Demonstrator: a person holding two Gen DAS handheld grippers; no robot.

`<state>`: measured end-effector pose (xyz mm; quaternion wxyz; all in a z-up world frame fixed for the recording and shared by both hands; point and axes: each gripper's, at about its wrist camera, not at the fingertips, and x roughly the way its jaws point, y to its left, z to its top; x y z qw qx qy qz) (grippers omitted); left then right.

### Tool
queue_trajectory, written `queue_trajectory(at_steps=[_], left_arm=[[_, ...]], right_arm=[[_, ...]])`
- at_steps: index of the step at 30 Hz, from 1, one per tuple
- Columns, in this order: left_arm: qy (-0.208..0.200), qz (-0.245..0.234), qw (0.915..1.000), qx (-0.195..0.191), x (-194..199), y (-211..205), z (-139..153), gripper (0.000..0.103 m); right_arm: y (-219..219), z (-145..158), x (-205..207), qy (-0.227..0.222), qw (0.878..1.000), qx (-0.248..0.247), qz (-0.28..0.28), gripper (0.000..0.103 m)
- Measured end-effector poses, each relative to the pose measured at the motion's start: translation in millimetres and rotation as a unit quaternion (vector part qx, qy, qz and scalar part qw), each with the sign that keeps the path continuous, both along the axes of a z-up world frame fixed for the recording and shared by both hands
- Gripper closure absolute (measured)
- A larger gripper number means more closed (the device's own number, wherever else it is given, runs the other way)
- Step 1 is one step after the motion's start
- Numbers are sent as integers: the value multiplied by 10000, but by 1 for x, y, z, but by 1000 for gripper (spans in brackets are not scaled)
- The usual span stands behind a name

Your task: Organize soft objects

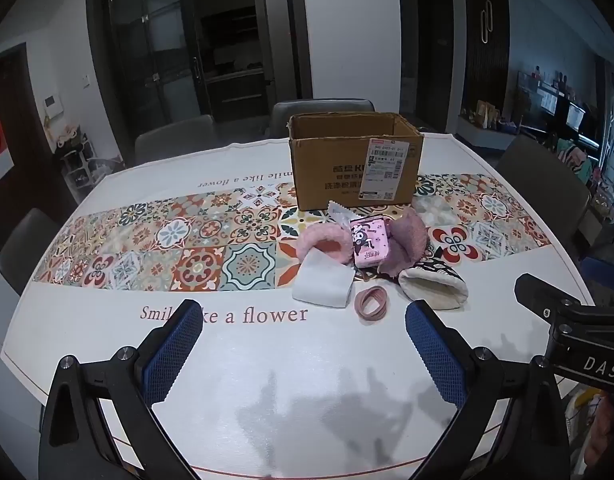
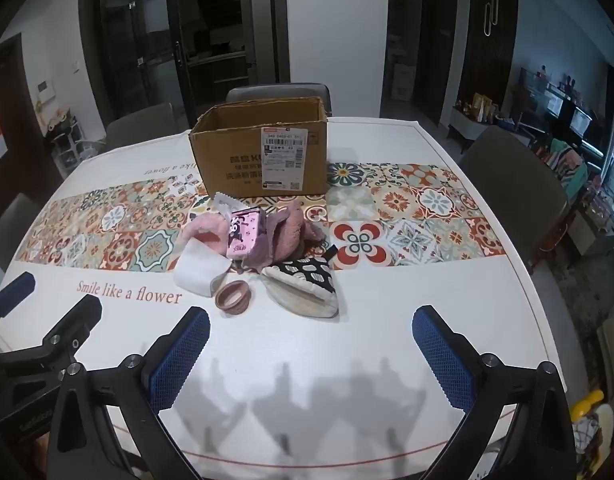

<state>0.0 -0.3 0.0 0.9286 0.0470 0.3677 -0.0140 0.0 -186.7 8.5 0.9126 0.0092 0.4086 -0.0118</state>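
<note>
Nothing packed yet: soft pile [image 1: 359, 256] sits just near of box [image 1: 355, 160]. Left gripper [image 1: 303, 344] & right gripper [image 2: 311, 344] both wide open, empty.

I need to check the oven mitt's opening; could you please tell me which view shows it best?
The left wrist view: the mitt faces the camera, its cream opening clear. The right wrist view shows it from the side, patterned top up.
</note>
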Motion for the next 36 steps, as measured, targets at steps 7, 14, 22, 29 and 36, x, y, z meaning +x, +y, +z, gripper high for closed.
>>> queue_trajectory(at_steps=[7, 14, 22, 29, 36], left_arm=[[-34, 33, 10000, 16, 0, 0, 0, 0], [-65, 61, 10000, 28, -3, -4, 10, 0], [-108, 20, 9999, 27, -3, -3, 7, 0], [-110, 4, 9999, 13, -3, -5, 6, 0], [-122, -29, 9999, -13, 0, -6, 6, 1]], right_arm=[[-2, 0, -2, 10, 10000, 51, 2, 0], [-3, 0, -3, -11, 10000, 62, 7, 0], [-4, 2, -1, -32, 10000, 61, 53, 0], [-5, 1, -1, -34, 10000, 62, 44, 0], [-7, 0, -1, -26, 10000, 69, 41, 0]])
